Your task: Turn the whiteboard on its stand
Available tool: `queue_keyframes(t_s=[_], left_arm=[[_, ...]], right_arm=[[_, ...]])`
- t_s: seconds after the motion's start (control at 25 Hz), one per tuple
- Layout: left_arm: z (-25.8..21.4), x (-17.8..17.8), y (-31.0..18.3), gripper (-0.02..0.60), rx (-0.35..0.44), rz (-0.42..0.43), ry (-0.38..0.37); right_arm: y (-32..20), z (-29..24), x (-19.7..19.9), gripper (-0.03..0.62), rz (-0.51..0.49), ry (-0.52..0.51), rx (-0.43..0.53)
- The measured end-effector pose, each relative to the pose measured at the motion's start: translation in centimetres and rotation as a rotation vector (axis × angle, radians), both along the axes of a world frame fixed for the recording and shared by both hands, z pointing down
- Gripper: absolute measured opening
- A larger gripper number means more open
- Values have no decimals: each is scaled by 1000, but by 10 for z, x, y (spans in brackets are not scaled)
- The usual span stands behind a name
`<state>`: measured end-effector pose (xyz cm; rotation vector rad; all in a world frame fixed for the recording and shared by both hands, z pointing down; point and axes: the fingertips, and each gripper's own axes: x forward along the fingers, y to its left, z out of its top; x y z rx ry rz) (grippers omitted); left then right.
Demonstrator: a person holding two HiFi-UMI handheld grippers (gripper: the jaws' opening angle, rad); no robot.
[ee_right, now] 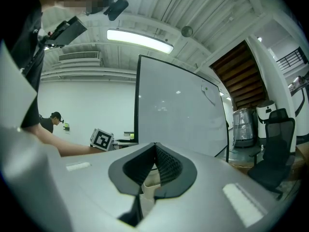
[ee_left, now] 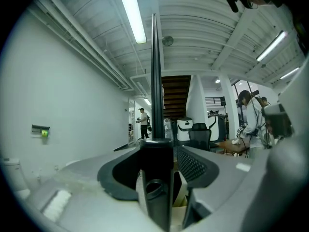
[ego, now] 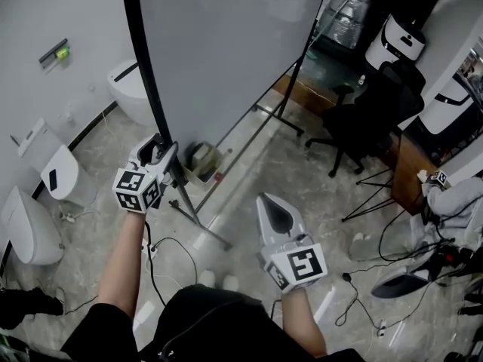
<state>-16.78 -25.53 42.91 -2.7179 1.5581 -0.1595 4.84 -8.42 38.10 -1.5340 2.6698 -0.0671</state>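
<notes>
The whiteboard stands upright on its wheeled stand, its black side frame running down to my left gripper. In the left gripper view that black frame post rises between the jaws of the left gripper; a narrow gap shows beside it, so the pads do not press on it. My right gripper hangs lower, in front of the board and apart from it, jaws shut with nothing in them. Seen from the right gripper, the board's face fills the middle.
The stand's foot bar lies on the floor between my grippers. A small bin sits under the board. White toilet-like units line the left wall. A black office chair, a tripod and floor cables are at right.
</notes>
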Motion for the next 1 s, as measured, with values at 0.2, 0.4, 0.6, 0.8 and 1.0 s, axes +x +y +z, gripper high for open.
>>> queue_keyframes(t_s=[0.2,0.4,0.6,0.8,1.0], left_arm=[[17,3,16,310,-32,18,-35],[34,-7,33,311,-56,-21,-42],[28,-13,63,306,-37,-55,-16],[6,-3,92,278,-1,-27,17],[-12,13,112,276,29,16,58]], right_arm=[[-2,-5,-7,8,11,1,9],[-8,-2,-6,8,18,-6,6],[-15,-4,-9,8,18,-17,11],[-18,-6,-14,8,12,-21,19],[-16,-9,-11,8,22,-18,26]])
